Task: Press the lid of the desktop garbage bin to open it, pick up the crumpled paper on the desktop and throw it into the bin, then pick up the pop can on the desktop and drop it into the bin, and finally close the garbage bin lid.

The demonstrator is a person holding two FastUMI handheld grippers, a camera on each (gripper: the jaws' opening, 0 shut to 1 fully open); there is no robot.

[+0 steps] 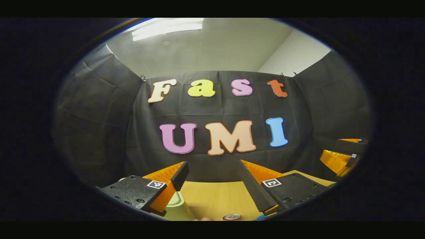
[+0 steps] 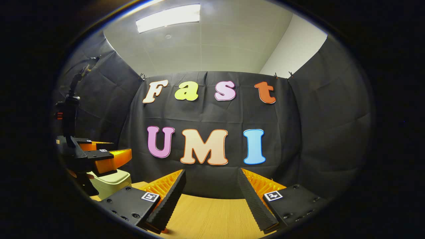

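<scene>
In the left gripper view, my left gripper (image 1: 213,172) is open and empty, held above the wooden table (image 1: 215,199). The pale green bin (image 1: 176,203) peeks out just under its left finger. The red-topped pop can (image 1: 232,217) sits at the bottom edge, between the fingers. My right gripper (image 2: 212,176) is also open with nothing between its fingers. In the right gripper view, the left gripper (image 2: 109,158) hovers just over the bin (image 2: 111,182), whose lid lies flat. The right gripper (image 1: 343,156) appears at the far right of the left gripper view.
The black cloth wall stands close behind the table's far edge. Bare wood (image 2: 212,215) stretches in front of the right gripper. A dark stand with cables (image 2: 70,109) rises at the left, behind the left gripper.
</scene>
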